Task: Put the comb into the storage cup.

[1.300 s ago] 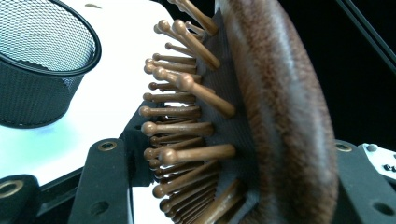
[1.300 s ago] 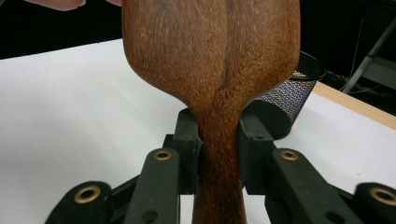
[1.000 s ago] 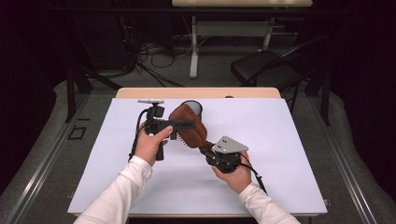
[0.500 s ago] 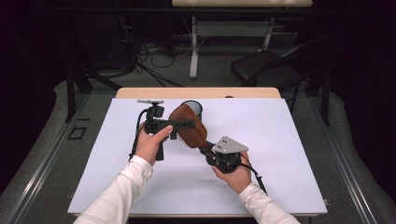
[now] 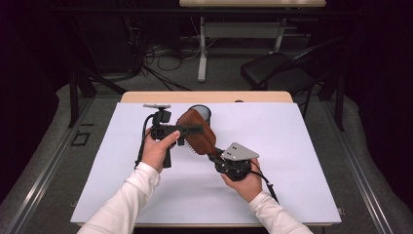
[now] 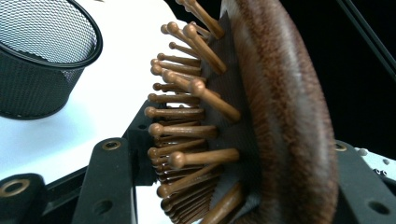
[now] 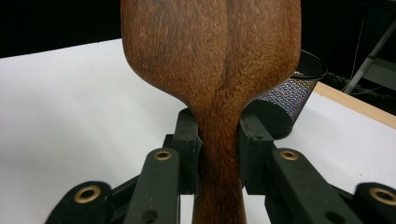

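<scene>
- Here, a person at a white worktop [image 5: 302, 161] holds a wooden paddle hairbrush [image 5: 197, 130] in the air between two hand-held grippers, just in front of a black mesh cup [image 5: 200, 112] that stands near the far edge.
- The right gripper [image 5: 215, 155] is clenched on the brush's narrow handle; in the right gripper view its black jaws press the neck from both sides, just below where the head widens.
- The left gripper [image 5: 194, 129] is clamped across the brush head; in the left gripper view one jaw lies among the wooden bristles [image 6: 187, 121] and the other against the rounded back, and its jaws have just been closing a little further on the head.
- The step looks like a handover from one gripper to the other, or a steadying before the brush goes into the cup.
- To do it well, I would keep one grip firm until the other is sure, since bristle pins give under a jaw and the head could twist.
- Release only one side, slowly, with the brush level.
</scene>
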Available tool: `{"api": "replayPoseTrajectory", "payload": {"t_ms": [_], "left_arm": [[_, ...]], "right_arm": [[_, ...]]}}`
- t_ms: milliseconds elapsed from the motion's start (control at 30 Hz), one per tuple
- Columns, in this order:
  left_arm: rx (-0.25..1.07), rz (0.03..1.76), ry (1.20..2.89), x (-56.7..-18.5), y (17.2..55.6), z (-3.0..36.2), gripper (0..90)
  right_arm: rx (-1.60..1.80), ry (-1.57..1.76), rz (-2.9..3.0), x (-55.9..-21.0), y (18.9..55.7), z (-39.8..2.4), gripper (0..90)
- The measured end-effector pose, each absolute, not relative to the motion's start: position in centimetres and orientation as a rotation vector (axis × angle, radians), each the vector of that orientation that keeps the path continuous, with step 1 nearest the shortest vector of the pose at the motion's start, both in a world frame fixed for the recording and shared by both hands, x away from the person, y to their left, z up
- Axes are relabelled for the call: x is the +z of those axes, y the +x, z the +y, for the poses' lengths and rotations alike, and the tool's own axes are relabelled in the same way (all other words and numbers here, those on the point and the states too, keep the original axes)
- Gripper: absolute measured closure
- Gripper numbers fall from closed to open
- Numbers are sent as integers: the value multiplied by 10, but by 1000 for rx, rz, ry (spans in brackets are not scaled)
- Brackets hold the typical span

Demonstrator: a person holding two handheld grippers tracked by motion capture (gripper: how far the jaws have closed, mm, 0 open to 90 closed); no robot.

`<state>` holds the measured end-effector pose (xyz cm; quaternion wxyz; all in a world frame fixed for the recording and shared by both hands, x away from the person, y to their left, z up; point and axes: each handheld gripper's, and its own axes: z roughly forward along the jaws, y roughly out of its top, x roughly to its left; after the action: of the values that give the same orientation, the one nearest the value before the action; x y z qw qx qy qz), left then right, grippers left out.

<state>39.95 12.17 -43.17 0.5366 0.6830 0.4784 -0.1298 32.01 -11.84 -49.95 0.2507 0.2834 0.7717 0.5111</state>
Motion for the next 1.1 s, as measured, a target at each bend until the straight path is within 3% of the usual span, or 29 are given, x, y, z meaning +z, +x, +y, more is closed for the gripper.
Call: {"api": "replayPoseTrajectory", "payload": {"t_ms": [700,1100], "left_arm": [[-346,1221,1582,-433,400,119,488],[-358,1243,1569,-434,401,118,489]], "right_arm": [[1398,809,2107,-500,322,-119,711],[1412,830,2108,-500,323,-119,661]]}}
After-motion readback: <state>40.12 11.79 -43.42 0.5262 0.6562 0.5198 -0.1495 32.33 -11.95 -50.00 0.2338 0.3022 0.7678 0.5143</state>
